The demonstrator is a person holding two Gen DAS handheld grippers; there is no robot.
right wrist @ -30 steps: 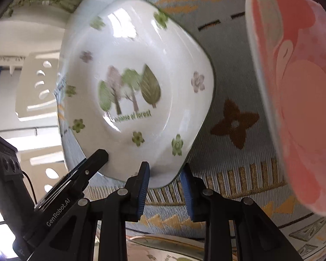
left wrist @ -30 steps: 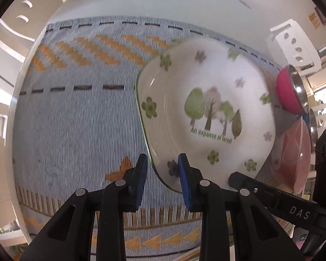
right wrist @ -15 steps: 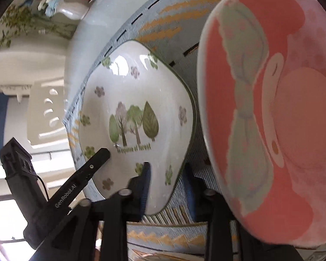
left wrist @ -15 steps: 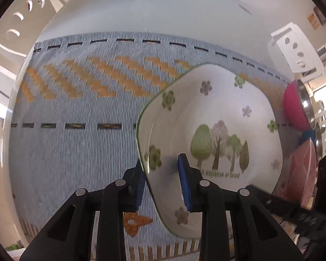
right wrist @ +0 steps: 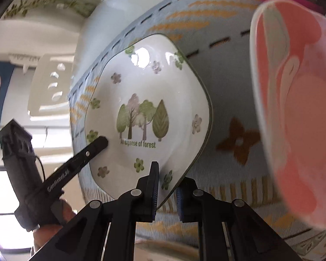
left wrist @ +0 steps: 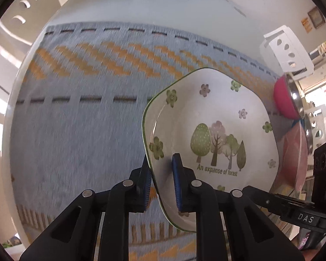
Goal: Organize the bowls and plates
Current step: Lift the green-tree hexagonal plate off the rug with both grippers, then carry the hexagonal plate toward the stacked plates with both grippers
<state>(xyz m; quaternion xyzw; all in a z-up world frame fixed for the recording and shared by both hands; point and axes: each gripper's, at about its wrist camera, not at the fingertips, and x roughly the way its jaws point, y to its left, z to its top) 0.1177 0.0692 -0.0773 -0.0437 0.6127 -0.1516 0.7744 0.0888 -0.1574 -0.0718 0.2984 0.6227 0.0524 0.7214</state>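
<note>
A white square plate (left wrist: pixel 217 117) with a forest picture and green rim is tilted over the blue mat (left wrist: pixel 87 130). My left gripper (left wrist: pixel 160 158) is closing on its left rim, one pad inside and one behind, both touching. In the right wrist view the same plate (right wrist: pixel 145 91) has its near corner between the pads of my right gripper (right wrist: pixel 167 174), which is shut on it. The left gripper's finger (right wrist: pixel 91 150) shows at the plate's left edge. A pink plate (right wrist: pixel 293 108) stands close on the right.
A pink bowl with a steel lining (left wrist: pixel 285 100) sits beyond the pink plate (left wrist: pixel 293 152). The mat lies on a round white table (left wrist: pixel 141 6). A white chair back (left wrist: pixel 286 52) stands behind it. Another dish rim (right wrist: pixel 154 245) shows at the bottom.
The left gripper slid over the white plate's rim and narrowed onto it. The right gripper closed on the plate's near corner, and the plate tilted.
</note>
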